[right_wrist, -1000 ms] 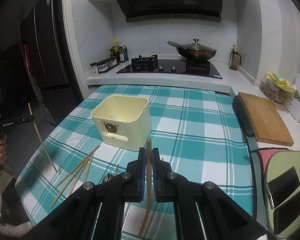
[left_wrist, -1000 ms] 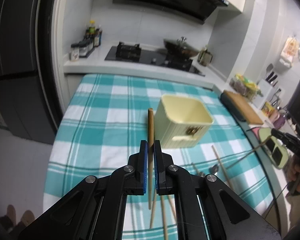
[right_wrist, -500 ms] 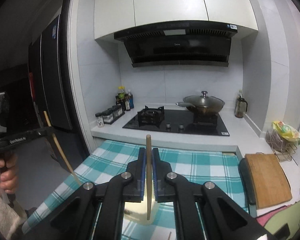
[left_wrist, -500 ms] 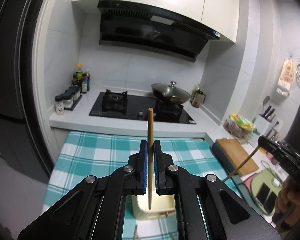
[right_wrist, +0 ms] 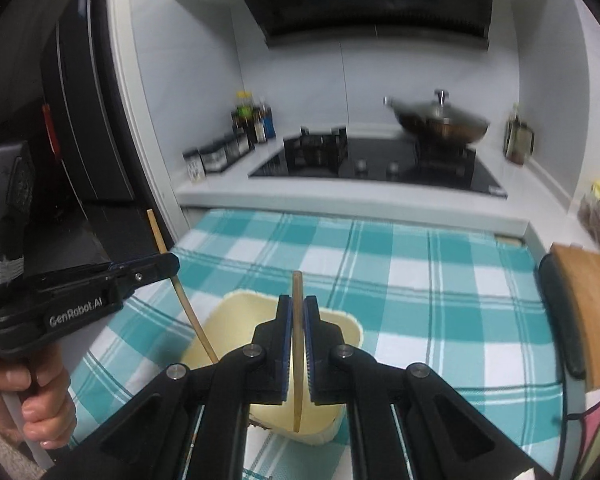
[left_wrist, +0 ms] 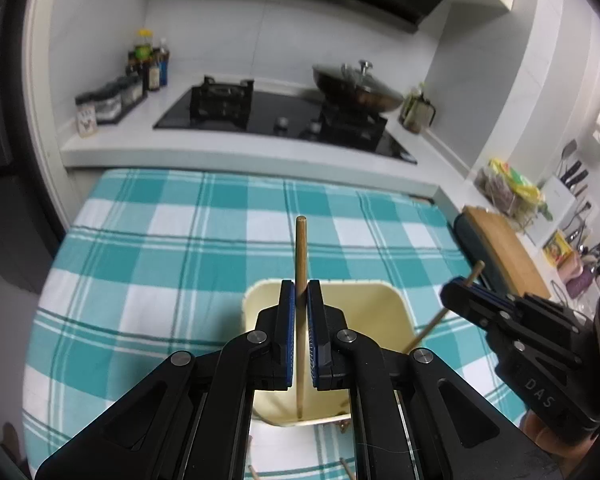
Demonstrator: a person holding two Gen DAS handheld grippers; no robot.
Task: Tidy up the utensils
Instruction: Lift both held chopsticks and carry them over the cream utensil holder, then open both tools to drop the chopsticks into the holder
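i have both grippers poised over the checked tablecloth (left_wrist: pixel 148 264), each angled down at the cream utensil bin (left_wrist: pixel 396 320) standing on it. my left gripper (left_wrist: pixel 301 300) is clamped on a wooden chopstick (left_wrist: pixel 301 248) whose lower tip dips inside the bin. my right gripper (right_wrist: pixel 298 316) pinches a second chopstick (right_wrist: pixel 297 292), its tip low against the bin's near wall

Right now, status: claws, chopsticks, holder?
Left claw shut on a chopstick, right claw shut on another chopstick. Both tips point down into the cream utensil holder. Nothing blocking it.
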